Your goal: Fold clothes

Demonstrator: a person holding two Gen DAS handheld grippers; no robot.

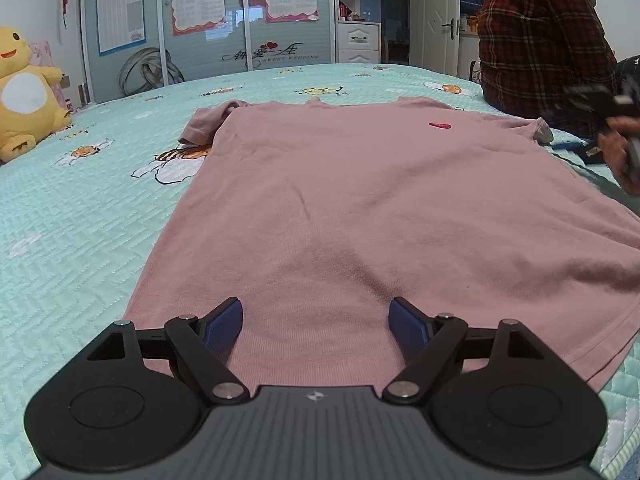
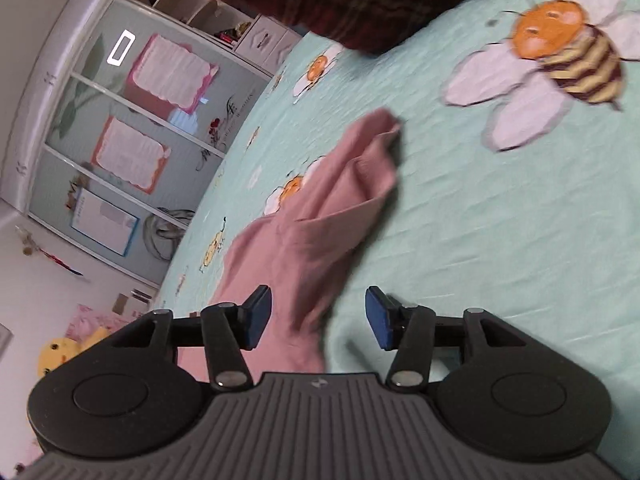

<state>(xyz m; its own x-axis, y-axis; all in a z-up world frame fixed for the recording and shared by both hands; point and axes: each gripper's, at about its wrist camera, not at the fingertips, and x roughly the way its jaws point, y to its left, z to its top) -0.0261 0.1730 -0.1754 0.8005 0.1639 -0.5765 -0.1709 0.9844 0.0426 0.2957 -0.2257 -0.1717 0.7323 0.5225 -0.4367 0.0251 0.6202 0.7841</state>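
Observation:
A pink T-shirt lies flat on the bed with its collar at the far end and a small red mark on the chest. My left gripper hovers open over the near hem, nothing between its blue pads. At the right edge of that view a hand holds my right gripper, blurred, beside the shirt's right sleeve. In the right wrist view the rumpled pink sleeve runs away from my right gripper. Its jaws stand apart, with the sleeve cloth lying in the gap near the left pad, not pinched.
The teal bedspread with bee prints covers the whole bed. A person in a red plaid shirt sits at the far right corner. A yellow plush toy stands at the far left. Wardrobe doors with posters stand behind the bed.

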